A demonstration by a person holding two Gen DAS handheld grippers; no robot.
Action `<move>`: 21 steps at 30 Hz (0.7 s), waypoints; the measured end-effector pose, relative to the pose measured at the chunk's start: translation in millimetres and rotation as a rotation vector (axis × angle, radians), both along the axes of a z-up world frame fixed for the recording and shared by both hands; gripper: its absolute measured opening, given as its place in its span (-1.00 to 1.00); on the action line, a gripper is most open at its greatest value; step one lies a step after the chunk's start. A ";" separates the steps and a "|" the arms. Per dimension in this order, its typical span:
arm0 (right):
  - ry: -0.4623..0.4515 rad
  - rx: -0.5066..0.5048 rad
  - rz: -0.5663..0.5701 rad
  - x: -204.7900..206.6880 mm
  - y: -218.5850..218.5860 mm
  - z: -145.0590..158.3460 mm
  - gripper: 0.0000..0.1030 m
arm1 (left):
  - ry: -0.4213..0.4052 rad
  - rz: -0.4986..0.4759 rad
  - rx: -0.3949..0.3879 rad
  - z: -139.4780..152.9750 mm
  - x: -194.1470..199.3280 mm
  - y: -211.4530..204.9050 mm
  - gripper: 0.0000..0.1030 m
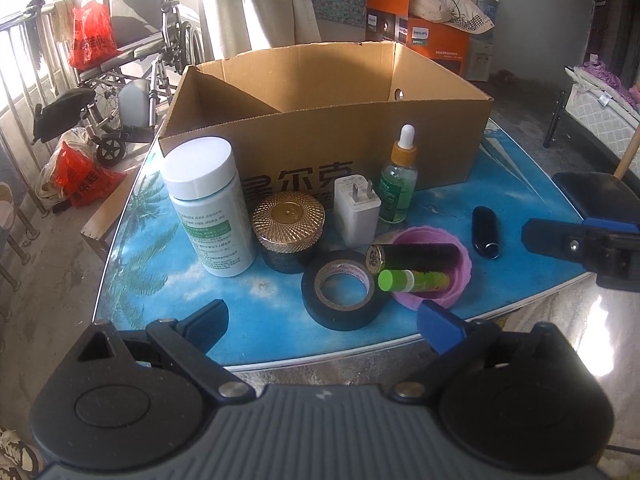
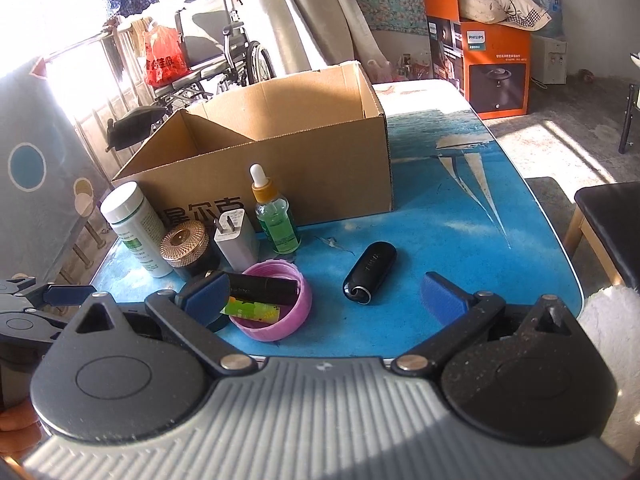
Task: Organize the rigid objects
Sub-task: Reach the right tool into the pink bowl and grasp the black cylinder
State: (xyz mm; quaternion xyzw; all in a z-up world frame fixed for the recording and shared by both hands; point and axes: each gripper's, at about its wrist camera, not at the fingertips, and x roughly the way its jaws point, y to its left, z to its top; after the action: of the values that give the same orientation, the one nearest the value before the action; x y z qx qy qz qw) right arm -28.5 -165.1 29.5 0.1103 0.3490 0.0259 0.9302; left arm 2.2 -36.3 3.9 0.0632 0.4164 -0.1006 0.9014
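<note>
- Brown corrugated cardboard box (image 1: 320,120) sits empty on the blue printed table (image 2: 460,240); small rigid items cluster before it, nothing sorted yet.
- Left gripper (image 1: 322,326) and right gripper (image 2: 320,300): jaws wide apart, holding nothing.
- Likely next: right closes on the glossy black capsule-shaped case (image 2: 369,273).

Open cardboard box (image 1: 320,148), one divider inside, upright at rear. In front, standing: white-capped bottle (image 1: 208,204), gold-lidded jar (image 1: 288,232), white charger (image 1: 357,210), green dropper bottle (image 1: 398,184). Black tape roll (image 1: 344,290) flat. Pink lid (image 1: 460,280) holds black tube (image 1: 416,255), green tube (image 1: 412,280). Black capsule case (image 1: 485,232) lies apart.
</note>
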 end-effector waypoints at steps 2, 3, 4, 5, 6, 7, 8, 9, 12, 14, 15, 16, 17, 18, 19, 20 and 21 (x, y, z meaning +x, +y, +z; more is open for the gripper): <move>-0.006 0.021 -0.007 1.6 -5.2 -2.1 0.98 | -0.010 -0.034 -0.016 -0.9 3.0 -4.5 0.92; -0.009 0.035 -0.008 2.5 -7.6 -3.1 0.98 | -0.016 -0.049 -0.029 -1.5 4.5 -6.4 0.91; -0.012 0.054 -0.007 3.5 -10.2 -4.0 0.97 | -0.019 -0.061 -0.040 -1.8 5.9 -7.9 0.88; -0.018 0.074 -0.005 4.4 -12.3 -4.8 0.97 | -0.019 -0.073 -0.052 -2.1 7.9 -8.5 0.82; -0.023 0.087 -0.004 5.1 -14.0 -5.5 0.96 | -0.018 -0.082 -0.061 -2.4 9.7 -9.1 0.78; -0.029 0.101 -0.003 6.1 -15.7 -6.4 0.96 | -0.013 -0.092 -0.075 -2.9 12.8 -10.2 0.73; -0.033 0.109 0.000 7.2 -16.7 -7.2 0.96 | -0.011 -0.097 -0.085 -3.1 14.3 -10.4 0.64; -0.036 0.120 0.007 8.9 -16.6 -8.2 0.95 | -0.009 -0.103 -0.096 -3.2 15.5 -10.4 0.60; -0.042 0.156 0.030 14.1 -18.8 -10.1 0.84 | 0.000 -0.121 -0.119 -4.7 20.1 -13.7 0.45; -0.047 0.170 0.056 18.3 -18.7 -10.7 0.77 | 0.008 -0.131 -0.126 -6.3 21.9 -15.5 0.36; -0.049 0.176 0.080 21.7 -17.8 -10.8 0.71 | 0.012 -0.133 -0.126 -7.2 23.8 -16.7 0.35; -0.049 0.179 0.101 25.3 -16.5 -10.9 0.63 | 0.019 -0.133 -0.127 -8.3 25.6 -16.9 0.31; -0.047 0.183 0.125 30.0 -14.8 -11.0 0.58 | 0.024 -0.132 -0.128 -9.4 26.9 -17.2 0.22; -0.044 0.190 0.143 34.2 -13.6 -11.4 0.47 | 0.028 -0.131 -0.128 -10.1 28.2 -17.3 0.16; -0.040 0.203 0.160 38.9 -13.0 -12.0 0.37 | 0.039 -0.128 -0.132 -10.9 29.7 -16.6 0.08; -0.036 0.215 0.174 42.5 -12.4 -12.8 0.31 | 0.044 -0.127 -0.134 -11.5 30.6 -16.5 0.05; -0.032 0.230 0.190 46.4 -11.6 -13.8 0.23 | 0.050 -0.126 -0.138 -12.6 31.4 -16.1 0.05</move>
State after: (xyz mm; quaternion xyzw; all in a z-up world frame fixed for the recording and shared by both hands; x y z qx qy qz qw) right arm 17.9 -176.6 15.6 0.1824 0.3377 0.1553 0.9103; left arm 33.6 -52.4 -8.6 0.0247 0.4260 -0.1871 0.8848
